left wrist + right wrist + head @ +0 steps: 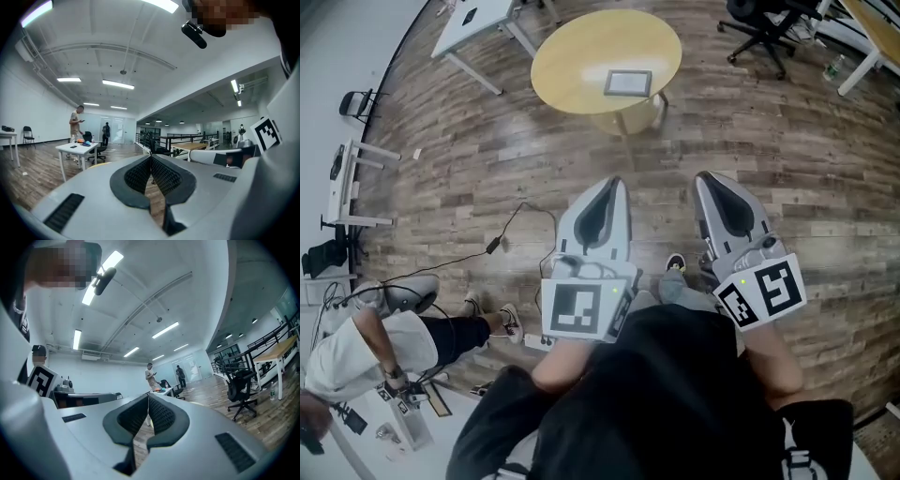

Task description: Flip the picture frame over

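**Claws closed and empty, picture frame (628, 82) lying well ahead**

The left claw (614, 184) is holding its jaws pressed together with nothing between them; its own view is showing the ribbed pads (140, 174) meeting at the tips. The right claw (705, 177) is doing the same, pads touching and gripping nothing. Both claws are pointing forward side by side, roughly level, over the wooden floor (469, 178).

The picture frame is lying flat on the round yellow surface (567, 42), toward that surface's near right edge and well apart from both claws. Its long axis is running left to right across the head view, so a long edge is facing the person.

The frame is sitting almost straight ahead of the left claw, which is looking like the nearer one. The right claw is standing off to the frame's right. Both claws would probably need to open before reaching the frame.
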